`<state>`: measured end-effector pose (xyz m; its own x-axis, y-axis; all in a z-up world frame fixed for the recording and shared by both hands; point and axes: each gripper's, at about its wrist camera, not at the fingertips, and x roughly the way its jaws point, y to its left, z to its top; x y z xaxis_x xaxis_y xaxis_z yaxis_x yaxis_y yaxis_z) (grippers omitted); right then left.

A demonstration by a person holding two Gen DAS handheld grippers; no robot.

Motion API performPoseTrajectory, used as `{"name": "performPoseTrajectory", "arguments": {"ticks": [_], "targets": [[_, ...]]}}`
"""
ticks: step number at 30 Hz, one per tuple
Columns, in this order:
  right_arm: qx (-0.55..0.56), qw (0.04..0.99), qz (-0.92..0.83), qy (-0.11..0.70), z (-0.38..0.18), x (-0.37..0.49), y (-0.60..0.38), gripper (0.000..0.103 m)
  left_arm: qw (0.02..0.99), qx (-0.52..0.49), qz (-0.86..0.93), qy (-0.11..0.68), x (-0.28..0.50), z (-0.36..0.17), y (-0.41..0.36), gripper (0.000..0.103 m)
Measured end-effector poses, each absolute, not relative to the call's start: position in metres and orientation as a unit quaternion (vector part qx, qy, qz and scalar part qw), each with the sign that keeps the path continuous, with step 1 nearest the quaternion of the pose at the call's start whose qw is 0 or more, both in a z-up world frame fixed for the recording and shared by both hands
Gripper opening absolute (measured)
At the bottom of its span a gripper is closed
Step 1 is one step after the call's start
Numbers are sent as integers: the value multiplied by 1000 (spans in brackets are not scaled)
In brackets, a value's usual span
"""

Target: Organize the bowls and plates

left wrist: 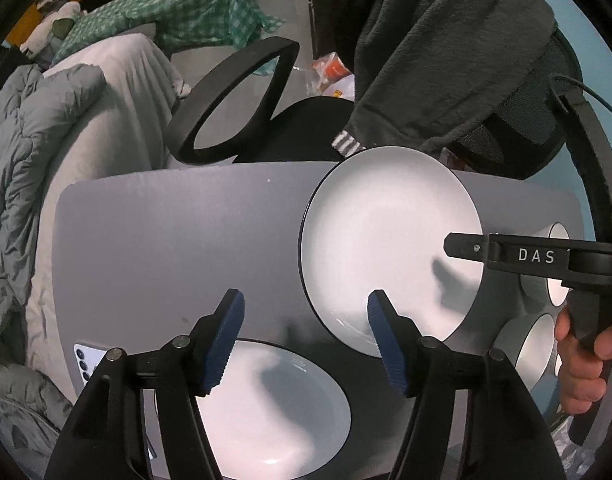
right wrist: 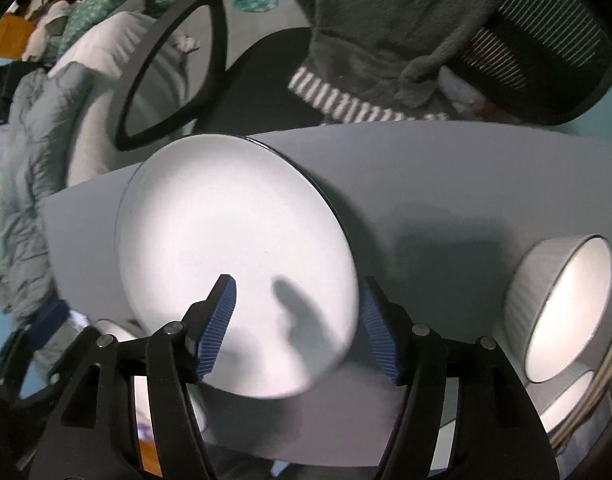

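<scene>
A large white plate with a dark rim lies on the grey table at the far right; it also shows in the right wrist view. A second white plate lies near the front edge. My left gripper is open and empty, above the table between the two plates. My right gripper is open over the near edge of the large plate, holding nothing; its finger reaches in from the right in the left wrist view. White bowls stand at the right, also seen in the left wrist view.
A black office chair with a dark grey garment draped over it stands behind the table. A phone lies at the table's left front corner. A bed with grey bedding is at the left.
</scene>
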<state>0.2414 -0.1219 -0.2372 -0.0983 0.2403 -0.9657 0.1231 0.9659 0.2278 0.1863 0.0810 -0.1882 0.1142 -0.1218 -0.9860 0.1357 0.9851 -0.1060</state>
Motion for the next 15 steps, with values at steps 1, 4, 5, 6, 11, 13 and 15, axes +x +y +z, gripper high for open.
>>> {"name": "performPoseTrajectory", "arguments": {"ticks": [1,4,5,6,11,13,15], "targets": [[128,660,46,739,-237,240,-122,64,748,7,-88,658,185,-187,81,65],[118,674,36,729,-232,234,-123,64,753,12,-95,651,180,-181,81,65],[107,680,29,725,-229,232,-123,64,755,14,-98,648,177,-179,82,66],[99,685,22,721,-226,230,-123,64,757,18,-100,646,175,-177,83,66],[86,714,8,695,-202,210,-126,64,762,36,-117,636,162,-167,90,67],[84,722,5,687,-192,201,-125,65,762,46,-125,633,156,-162,95,67],[85,729,2,679,-182,192,-124,65,763,57,-130,630,150,-159,102,67]]}}
